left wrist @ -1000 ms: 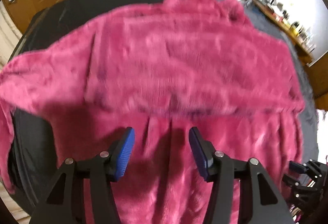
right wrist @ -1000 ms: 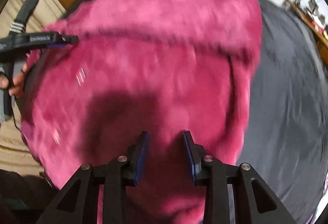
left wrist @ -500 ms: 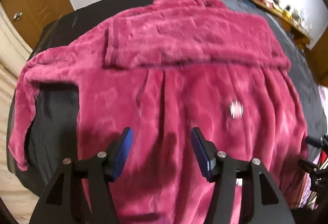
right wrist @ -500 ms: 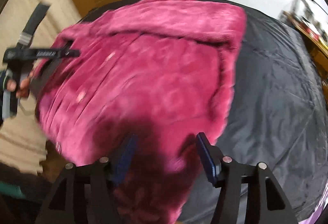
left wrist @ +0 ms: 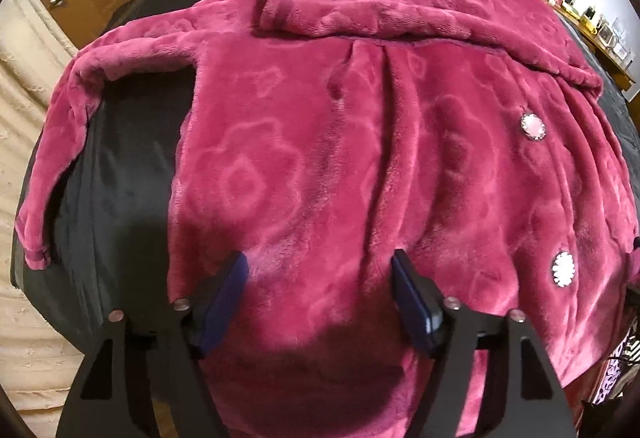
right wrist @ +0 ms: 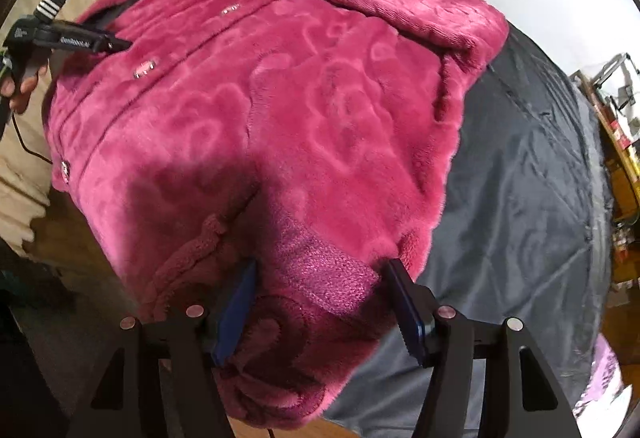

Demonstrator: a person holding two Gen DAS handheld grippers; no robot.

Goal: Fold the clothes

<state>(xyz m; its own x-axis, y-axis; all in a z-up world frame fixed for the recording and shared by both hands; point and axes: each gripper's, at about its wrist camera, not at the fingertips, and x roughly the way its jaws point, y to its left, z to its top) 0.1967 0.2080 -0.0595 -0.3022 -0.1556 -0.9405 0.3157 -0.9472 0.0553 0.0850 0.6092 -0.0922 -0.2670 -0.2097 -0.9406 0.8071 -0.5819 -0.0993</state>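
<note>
Pink fleece robe (left wrist: pixel 320 141) spread flat on dark-covered surface (left wrist: pixel 112 173), one sleeve (left wrist: pixel 400 9) folded across top at 12 o'clock. Left claw (left wrist: pixel 320 298) released, hovers above hem. Right claw (right wrist: pixel 320 302) released, fingers straddling cuff (right wrist: pixel 320 270) at 6 o'clock.

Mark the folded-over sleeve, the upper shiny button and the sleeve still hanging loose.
folded-over sleeve (left wrist: pixel 360 9), left wrist view, on its plush middle, across the chest.
upper shiny button (left wrist: pixel 533 126), left wrist view, on its face.
loose sleeve (left wrist: pixel 60 141), left wrist view, mid-length, draped over the dark surface's edge.
</note>
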